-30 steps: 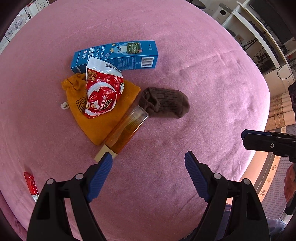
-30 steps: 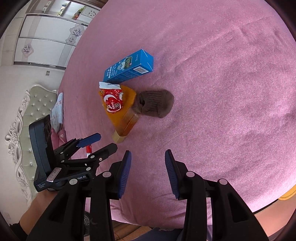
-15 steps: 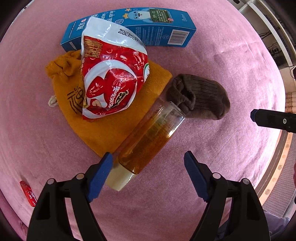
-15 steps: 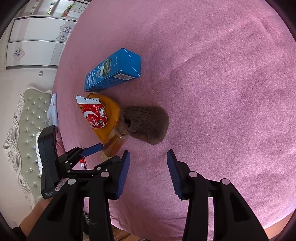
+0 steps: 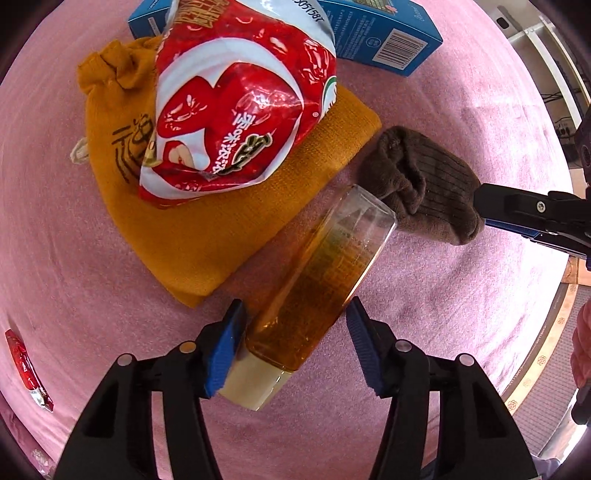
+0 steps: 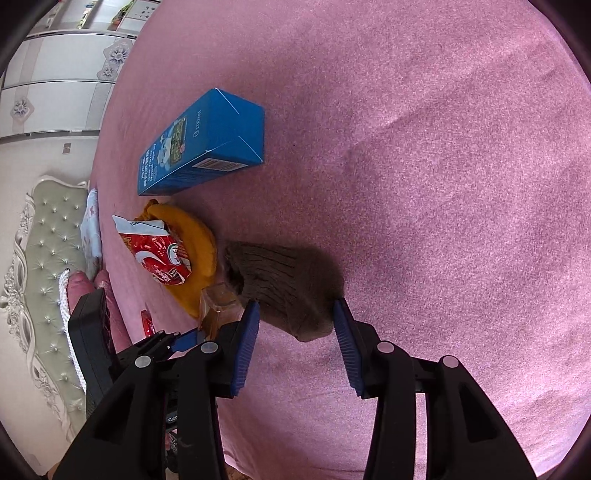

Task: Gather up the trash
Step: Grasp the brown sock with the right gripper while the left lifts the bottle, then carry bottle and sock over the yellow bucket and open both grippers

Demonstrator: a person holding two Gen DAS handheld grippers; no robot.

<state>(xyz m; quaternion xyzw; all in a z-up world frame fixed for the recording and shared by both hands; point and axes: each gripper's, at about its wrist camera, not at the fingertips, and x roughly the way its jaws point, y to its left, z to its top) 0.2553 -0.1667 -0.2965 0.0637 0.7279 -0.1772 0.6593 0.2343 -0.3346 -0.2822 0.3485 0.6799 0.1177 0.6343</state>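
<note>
A clear bottle of amber liquid [image 5: 317,280] with a cream cap lies on the pink bed. My left gripper [image 5: 295,343] is open, its blue pads on either side of the bottle's lower end. A red and white snack wrapper [image 5: 236,107] lies on an orange cloth pouch [image 5: 221,218]. A brown sock [image 5: 424,188] lies beside the bottle's far end. My right gripper [image 6: 295,332] is open, its pads on either side of the sock [image 6: 284,284]. The wrapper [image 6: 159,254], pouch [image 6: 199,243] and bottle [image 6: 218,306] show in the right wrist view.
A blue carton [image 5: 376,33] lies beyond the pouch, also in the right wrist view [image 6: 203,147]. A small red wrapper [image 5: 26,369] lies at the left on the pink bedcover [image 5: 424,332]. A padded headboard [image 6: 40,258] stands left; the bed edge and floor are at right.
Both grippers have moved forward and down. The left now straddles the bottle and has narrowed a little. The right now straddles the sock and has opened wider.
</note>
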